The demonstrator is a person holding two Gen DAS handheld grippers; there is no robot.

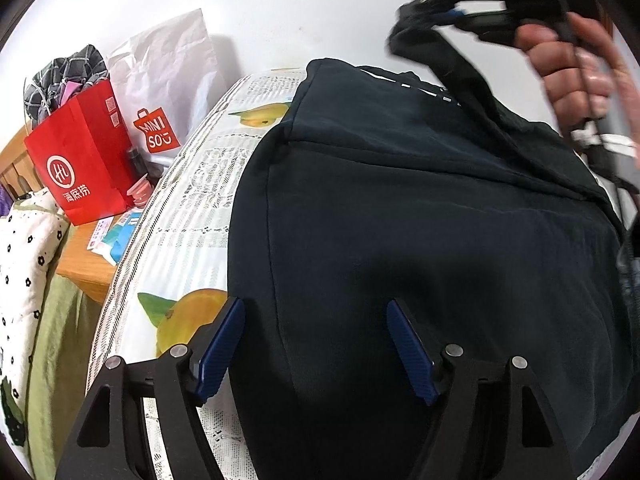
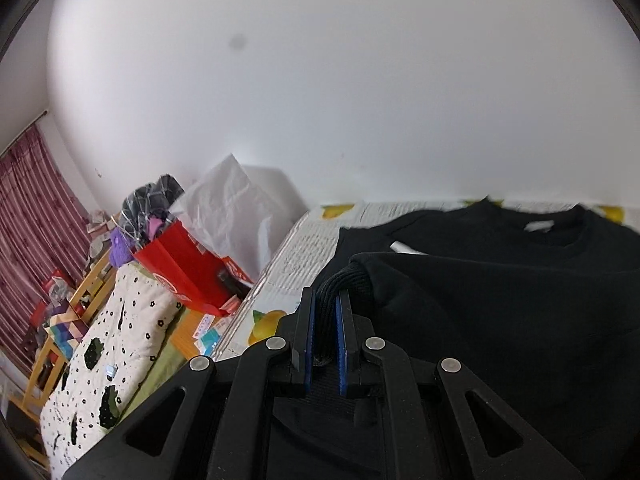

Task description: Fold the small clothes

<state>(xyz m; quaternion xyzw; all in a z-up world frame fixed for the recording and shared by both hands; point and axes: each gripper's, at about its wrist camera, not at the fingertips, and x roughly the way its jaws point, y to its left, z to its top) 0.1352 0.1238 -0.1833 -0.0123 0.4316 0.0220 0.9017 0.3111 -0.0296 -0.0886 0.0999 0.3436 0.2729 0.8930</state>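
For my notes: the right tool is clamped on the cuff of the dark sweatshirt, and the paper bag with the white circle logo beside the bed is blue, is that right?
Not quite. The paper bag is red, not blue, as the left wrist view shows. The rest holds: the right tool is clamped on the cuff of the dark sweatshirt.

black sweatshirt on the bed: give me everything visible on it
The black sweatshirt looks like soft knit with a crew neck, a white neck label and ribbed cuffs. It lies mostly flat on the lemon-print sheet. The right hand-held gripper is shut on a ribbed cuff, lifting that sleeve over the body. The left hand-held gripper is open over its near edge, pads not pressing.
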